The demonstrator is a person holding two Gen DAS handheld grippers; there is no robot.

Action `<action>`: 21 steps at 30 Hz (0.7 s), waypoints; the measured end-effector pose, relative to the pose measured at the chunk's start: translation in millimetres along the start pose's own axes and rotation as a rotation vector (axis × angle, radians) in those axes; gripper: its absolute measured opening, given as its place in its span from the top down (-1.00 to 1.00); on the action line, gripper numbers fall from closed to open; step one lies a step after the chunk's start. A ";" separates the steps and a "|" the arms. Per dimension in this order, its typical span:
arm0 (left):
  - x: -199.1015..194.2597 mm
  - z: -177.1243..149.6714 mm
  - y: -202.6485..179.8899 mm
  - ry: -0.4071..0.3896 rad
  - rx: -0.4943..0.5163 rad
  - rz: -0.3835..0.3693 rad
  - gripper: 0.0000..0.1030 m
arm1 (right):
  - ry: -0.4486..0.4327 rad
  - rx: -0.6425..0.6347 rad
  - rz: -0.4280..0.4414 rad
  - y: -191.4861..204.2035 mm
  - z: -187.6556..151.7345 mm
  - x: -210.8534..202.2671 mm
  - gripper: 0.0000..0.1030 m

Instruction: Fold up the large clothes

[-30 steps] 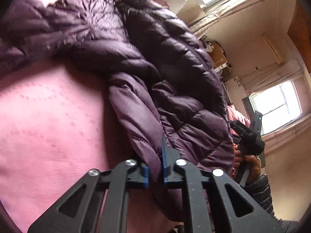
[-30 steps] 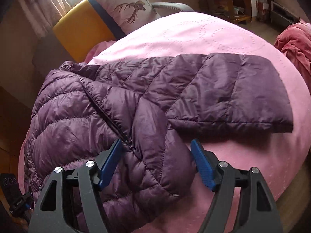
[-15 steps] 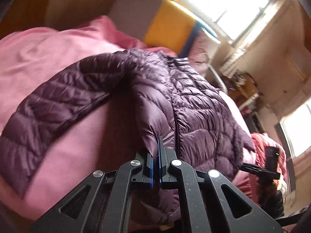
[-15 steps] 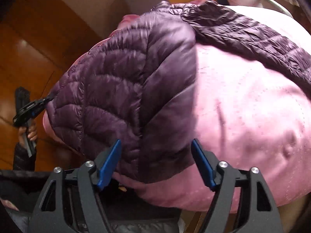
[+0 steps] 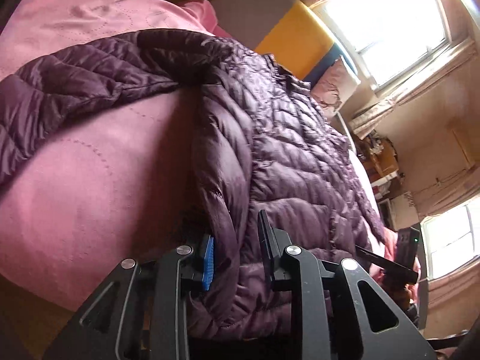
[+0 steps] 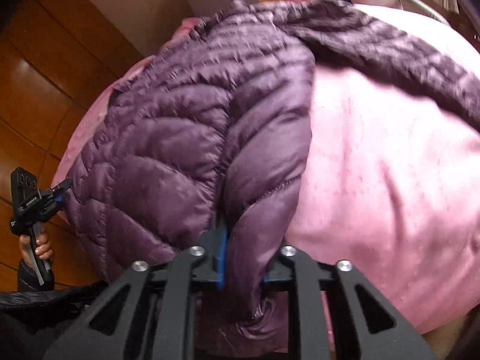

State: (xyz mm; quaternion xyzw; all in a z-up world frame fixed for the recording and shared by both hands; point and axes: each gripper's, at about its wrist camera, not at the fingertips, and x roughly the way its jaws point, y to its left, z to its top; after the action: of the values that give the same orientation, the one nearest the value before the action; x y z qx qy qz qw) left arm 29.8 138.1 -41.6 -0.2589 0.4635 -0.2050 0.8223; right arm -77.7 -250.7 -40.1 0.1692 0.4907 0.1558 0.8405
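Now left tool (image 5: 237, 249) opening around jacket (image 5: 285, 156) hem — right tool (image 6: 243, 258) closing on it.

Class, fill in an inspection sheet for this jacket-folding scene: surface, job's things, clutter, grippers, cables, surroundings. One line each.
Surface: pink bedspread, quilted, bare beside the jacket.
Job's things: purple puffer jacket lying on the bedspread, one sleeve stretched out sideways.
Clutter: nothing seen on the bedspread; a pillow by the headboard.
Grippers: left gripper jaws opening, the jacket's edge between them; right gripper jaws closing, pinching a fold of jacket.
Cables: nothing seen.
Surroundings: bright windows, curtains, yellow headboard, wooden panelling, crowded shelves far off.
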 end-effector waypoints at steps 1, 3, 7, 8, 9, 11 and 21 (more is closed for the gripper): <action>-6.2 1.7 -5.5 -0.012 0.012 -0.024 0.53 | -0.045 -0.006 -0.008 1.0 2.3 -13.0 0.79; -16.0 6.2 -9.2 -0.038 0.012 -0.078 0.12 | -0.130 0.014 -0.040 -8.1 5.0 -43.7 0.82; -40.5 1.3 0.6 -0.100 0.001 -0.066 -0.19 | -0.125 0.074 -0.173 -36.3 -3.4 -58.7 0.83; -40.5 -2.1 3.9 -0.091 -0.005 -0.067 -0.19 | -0.094 0.084 -0.188 -38.9 -7.2 -51.2 0.83; -38.2 -7.9 7.0 -0.074 -0.016 -0.072 -0.19 | -0.064 0.079 -0.202 -36.8 -11.0 -42.4 0.83; -28.2 -14.9 7.6 -0.043 -0.015 -0.075 -0.19 | -0.029 0.061 -0.217 -29.4 -11.7 -24.5 0.83; 17.8 -39.4 -7.3 0.098 0.095 0.025 0.87 | 0.025 -0.024 -0.232 -21.8 -18.6 -6.1 0.87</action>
State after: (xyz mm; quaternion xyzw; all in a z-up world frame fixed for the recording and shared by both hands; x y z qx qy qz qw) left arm 3.5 112.9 -66.0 -0.2036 0.4961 -0.2290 0.8124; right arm -94.7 -270.4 -53.5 0.0994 0.5155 0.0655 0.8486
